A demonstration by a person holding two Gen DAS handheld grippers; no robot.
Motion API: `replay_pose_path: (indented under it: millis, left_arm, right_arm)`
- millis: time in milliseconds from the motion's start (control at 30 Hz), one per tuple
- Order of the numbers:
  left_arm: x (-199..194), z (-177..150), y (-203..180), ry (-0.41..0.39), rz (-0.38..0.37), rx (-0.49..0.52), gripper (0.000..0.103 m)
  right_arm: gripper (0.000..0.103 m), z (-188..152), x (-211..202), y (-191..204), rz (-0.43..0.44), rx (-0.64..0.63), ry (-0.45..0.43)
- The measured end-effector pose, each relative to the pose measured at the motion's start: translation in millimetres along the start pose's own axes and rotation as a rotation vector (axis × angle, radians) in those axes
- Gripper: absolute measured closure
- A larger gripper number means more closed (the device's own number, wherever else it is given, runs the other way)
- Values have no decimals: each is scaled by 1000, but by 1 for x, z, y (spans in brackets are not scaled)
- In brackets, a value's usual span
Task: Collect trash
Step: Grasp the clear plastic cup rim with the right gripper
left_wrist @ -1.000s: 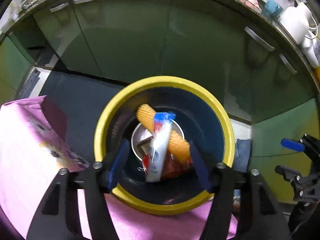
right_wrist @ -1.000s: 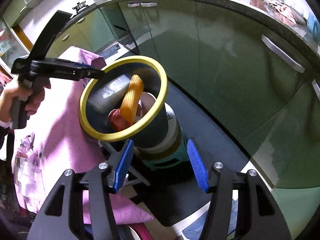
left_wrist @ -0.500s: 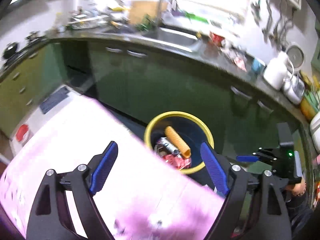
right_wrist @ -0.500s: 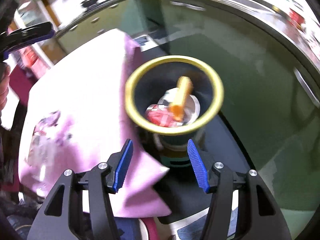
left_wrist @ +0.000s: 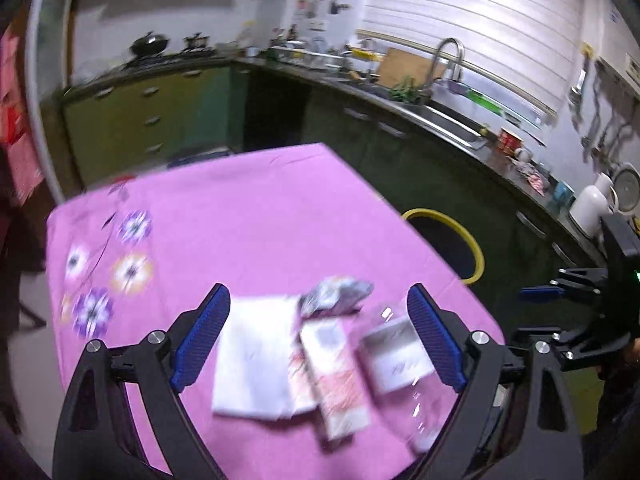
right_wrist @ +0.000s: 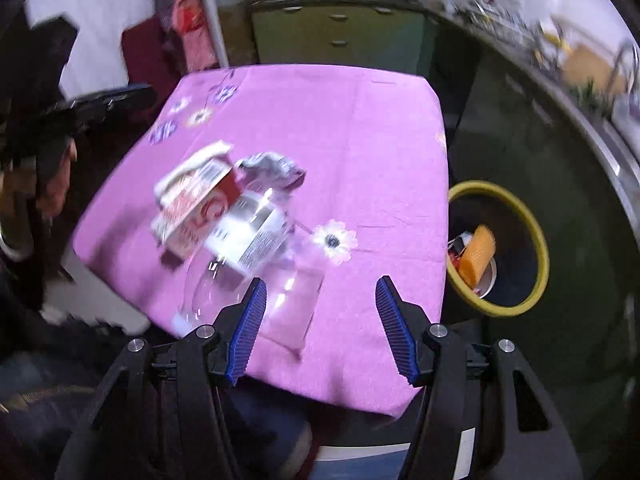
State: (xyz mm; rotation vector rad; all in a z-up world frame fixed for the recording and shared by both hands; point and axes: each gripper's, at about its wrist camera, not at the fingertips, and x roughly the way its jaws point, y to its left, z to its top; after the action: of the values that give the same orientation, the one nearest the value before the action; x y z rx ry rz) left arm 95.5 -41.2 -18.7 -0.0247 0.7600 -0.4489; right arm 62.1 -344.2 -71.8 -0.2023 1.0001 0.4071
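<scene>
The left hand-held gripper [left_wrist: 316, 336], jaws opening and empty, hangs above the remaining trash [left_wrist: 316, 356] on the pink-clothed counter [left_wrist: 248, 208], likely readying a pick, while the right hand-held gripper [right_wrist: 318, 328], half open and empty, has the bin [right_wrist: 536, 240] to its right.

Blurred trash pile [left_wrist: 320, 352] on pink cloth [left_wrist: 248, 208]
</scene>
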Motion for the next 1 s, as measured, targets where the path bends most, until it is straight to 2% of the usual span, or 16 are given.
replay_pose_path:
  millis: [200, 400, 633, 700, 733, 767, 833, 1000]
  left_arm:
    - [-8, -37, 28, 22, 20, -104, 15]
    - [-2, -55, 37, 53, 11, -166, 15]
    - [1, -57, 28, 60, 2, -148, 15]
    - [3, -56, 24, 65, -5, -140, 15]
    - [4, -56, 23, 67, -10, -137, 15]
    - [5, -56, 22, 69, -12, -136, 15]
    - [7, -56, 21, 74, -17, -136, 15]
    - [9, -55, 21, 80, -20, -139, 15]
  right_arm:
    - [48, -36, 14, 29, -73, -48, -20]
    - [66, -48, 51, 27, -125, -49, -57]
    - [68, -52, 76, 16, -100, 6, -107]
    - [80, -52, 77, 13, -104, 17, -122]
    - [90, -52, 78, 11, -101, 24, -126]
    - [94, -52, 77, 9, -96, 33, -132]
    - [97, -51, 75, 4, -94, 47, -140]
    - [97, -49, 60, -8, -55, 92, -178]
